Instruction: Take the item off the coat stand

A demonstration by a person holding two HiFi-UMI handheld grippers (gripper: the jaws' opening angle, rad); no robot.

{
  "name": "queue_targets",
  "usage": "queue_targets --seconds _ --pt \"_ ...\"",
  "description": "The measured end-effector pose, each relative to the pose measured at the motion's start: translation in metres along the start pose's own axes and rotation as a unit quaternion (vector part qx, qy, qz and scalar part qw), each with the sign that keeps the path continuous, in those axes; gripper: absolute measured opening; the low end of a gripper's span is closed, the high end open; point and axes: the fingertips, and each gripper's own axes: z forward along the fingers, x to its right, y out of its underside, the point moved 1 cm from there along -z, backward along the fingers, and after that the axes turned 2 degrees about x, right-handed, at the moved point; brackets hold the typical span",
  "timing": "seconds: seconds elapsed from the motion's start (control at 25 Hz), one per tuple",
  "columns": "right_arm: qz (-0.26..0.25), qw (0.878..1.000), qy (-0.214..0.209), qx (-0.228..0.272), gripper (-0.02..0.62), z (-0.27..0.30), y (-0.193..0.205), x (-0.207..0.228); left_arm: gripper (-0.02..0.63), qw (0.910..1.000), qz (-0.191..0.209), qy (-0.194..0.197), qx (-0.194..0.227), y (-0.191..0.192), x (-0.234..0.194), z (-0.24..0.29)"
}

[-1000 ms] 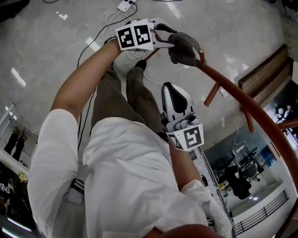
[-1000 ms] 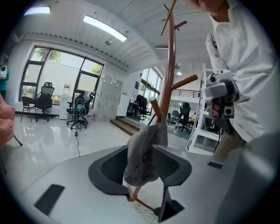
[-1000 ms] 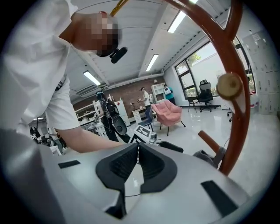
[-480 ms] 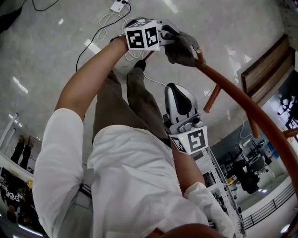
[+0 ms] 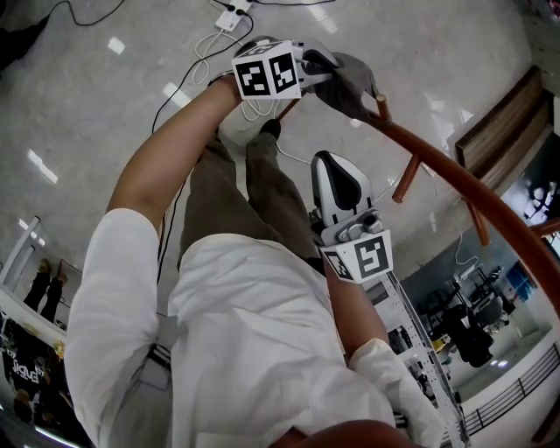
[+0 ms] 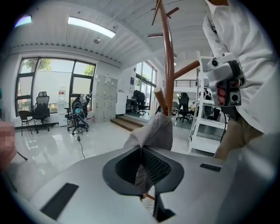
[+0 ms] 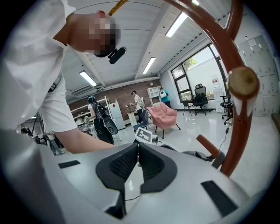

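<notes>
A grey cloth item (image 5: 348, 84) hangs on an upturned peg of the brown coat stand (image 5: 455, 188). My left gripper (image 5: 322, 70) reaches it from the left, and its jaws are closing, with a fold of the grey cloth (image 6: 151, 131) pinched between the pads. The stand's pole (image 6: 168, 65) rises right behind the cloth. My right gripper (image 5: 332, 166) hovers lower, near the person's legs, apart from the cloth. Its jaws (image 7: 138, 148) are shut with nothing between them. A peg end (image 7: 243, 82) of the stand (image 7: 232, 144) shows to its right.
A power strip and cables (image 5: 234, 10) lie on the shiny floor beyond the left gripper. A wooden bench (image 5: 499, 131) stands at the right and a white shelf rack (image 5: 420, 350) below the right gripper. Office chairs (image 6: 78, 118) and a pink armchair (image 7: 162, 116) stand farther off.
The left gripper has stayed at the grey cloth on the peg, drifting slightly right. The right gripper has barely moved.
</notes>
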Motion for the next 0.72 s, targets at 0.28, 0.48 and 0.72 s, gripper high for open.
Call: queue_targets --seconds 0.28,0.48,0.72 --pt "-0.013 1.000 -0.004 0.013 0.026 0.010 -0.016 -0.027 0.021 0.9993 0.002 -0.015 0.034 -0.037 -0.006 -0.046" --pt "-0.030 0.999 -0.005 0.027 0.026 0.016 -0.031 -0.040 0.021 0.9986 0.013 -0.041 0.031 -0.054 -0.016 -0.083" --pt "-0.063 0.997 0.017 0.049 0.026 0.017 -0.064 -0.056 0.021 0.9959 0.002 -0.078 0.045 -0.083 -0.023 -0.154"
